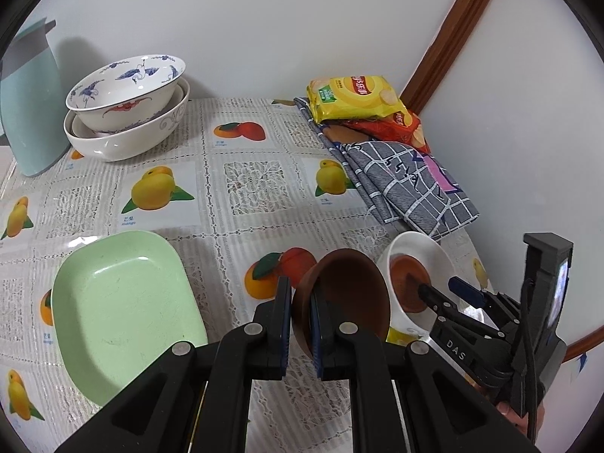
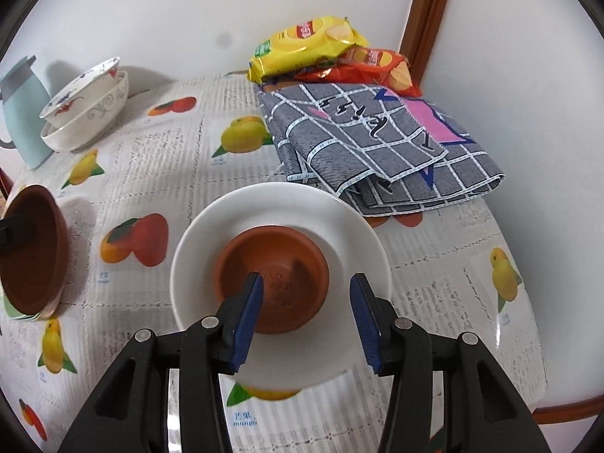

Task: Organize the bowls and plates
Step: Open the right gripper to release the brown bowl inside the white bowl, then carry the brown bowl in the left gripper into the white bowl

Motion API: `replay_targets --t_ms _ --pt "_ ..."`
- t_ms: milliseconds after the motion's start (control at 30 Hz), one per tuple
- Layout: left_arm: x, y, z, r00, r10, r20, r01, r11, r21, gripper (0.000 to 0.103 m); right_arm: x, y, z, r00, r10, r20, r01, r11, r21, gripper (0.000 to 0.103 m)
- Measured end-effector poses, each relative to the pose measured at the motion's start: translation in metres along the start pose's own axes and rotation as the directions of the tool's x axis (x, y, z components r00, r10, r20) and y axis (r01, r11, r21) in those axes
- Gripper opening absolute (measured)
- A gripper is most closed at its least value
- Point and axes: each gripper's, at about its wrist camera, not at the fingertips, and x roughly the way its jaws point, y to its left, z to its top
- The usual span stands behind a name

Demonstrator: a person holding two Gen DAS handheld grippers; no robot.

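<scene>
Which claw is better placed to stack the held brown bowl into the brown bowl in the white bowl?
Left. The left claw already grips the dark brown bowl beside the white bowl. The right claw is open, empty, over the terracotta bowl.

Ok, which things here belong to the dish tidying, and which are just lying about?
For the job: brown bowl in left claw, small brown bowl, white bowl, green dish, stacked bowls.

Lying about: chip bags, checked cloth, blue jug.

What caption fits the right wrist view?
Open right gripper hovers over brown bowl in white bowl.
</scene>
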Motion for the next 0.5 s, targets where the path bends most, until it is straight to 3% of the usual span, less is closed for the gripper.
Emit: replay_targets --t_ms 500 --pt "-0.024 -0.043 -0.016 1.0 -0.005 0.029 0.004 0.999 0.054 0.009 -0.066 -0.035 -0.029 0.995 0.013 0.099 -0.021 0.997 0.073 0.048"
